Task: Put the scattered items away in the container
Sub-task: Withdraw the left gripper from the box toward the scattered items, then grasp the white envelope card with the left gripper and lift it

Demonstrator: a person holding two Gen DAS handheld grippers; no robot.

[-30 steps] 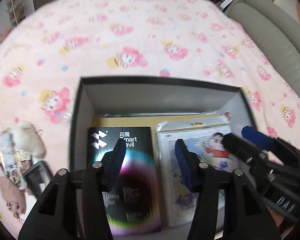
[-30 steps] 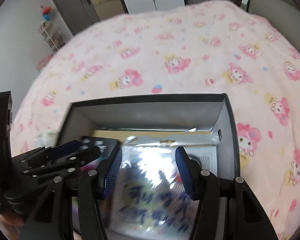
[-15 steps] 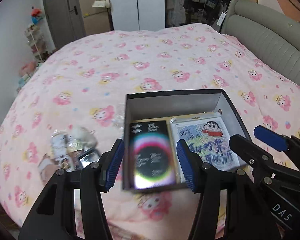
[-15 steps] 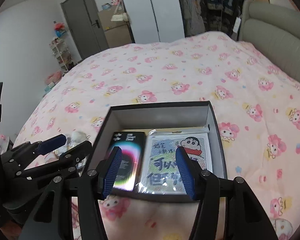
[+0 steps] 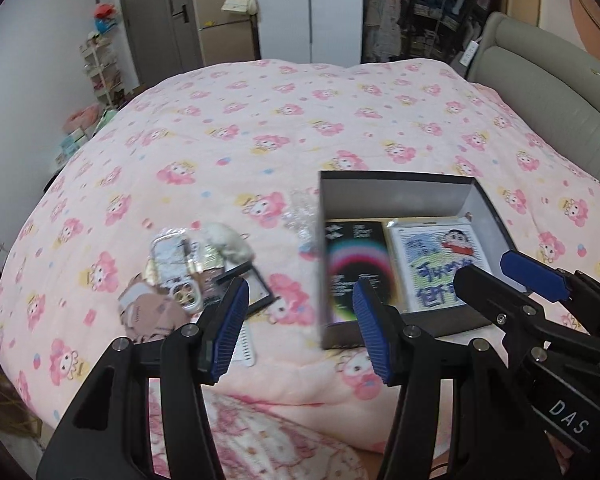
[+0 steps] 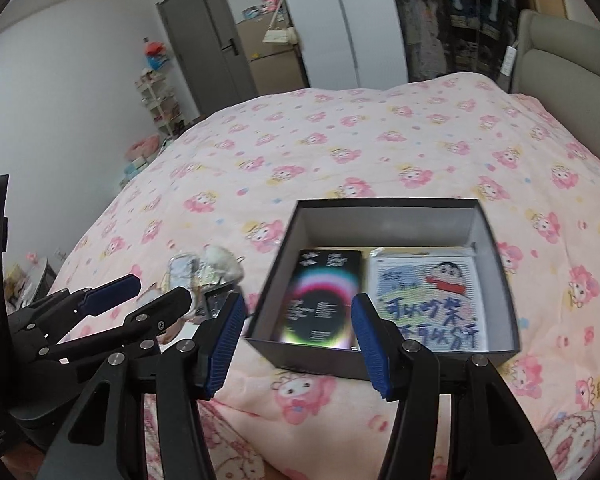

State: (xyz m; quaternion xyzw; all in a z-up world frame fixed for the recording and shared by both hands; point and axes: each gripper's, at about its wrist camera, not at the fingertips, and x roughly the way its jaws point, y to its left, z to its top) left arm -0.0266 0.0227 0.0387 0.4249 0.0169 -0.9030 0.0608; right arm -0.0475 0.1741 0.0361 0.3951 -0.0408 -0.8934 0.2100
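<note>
A black open box (image 5: 396, 188) (image 6: 384, 220) sits on the pink cartoon bedspread. A black card with a rainbow ring (image 5: 356, 264) and a cartoon picture packet (image 5: 436, 264) lie flat inside it. Left of the box lies a small pile: a clear phone case (image 5: 176, 268), a white fluffy toy (image 5: 228, 244), a small black frame (image 5: 252, 284), a brown item (image 5: 152, 312) and a crinkly clear packet (image 5: 300, 216). My left gripper (image 5: 300, 292) hovers open above the bed between pile and box. My right gripper (image 6: 298, 308) hangs open in front of the box. Both are empty.
A grey padded headboard (image 5: 560, 92) runs along the bed's right side. A grey door (image 6: 204, 40), white wardrobe and a small shelf rack (image 5: 100, 68) stand beyond the far edge. The bed's near edge (image 5: 284, 420) drops away just under the grippers.
Both grippers have pulled back and up from low over the box's contents. The whole box and the pile to its left have come into view. Neither jaw has changed its width.
</note>
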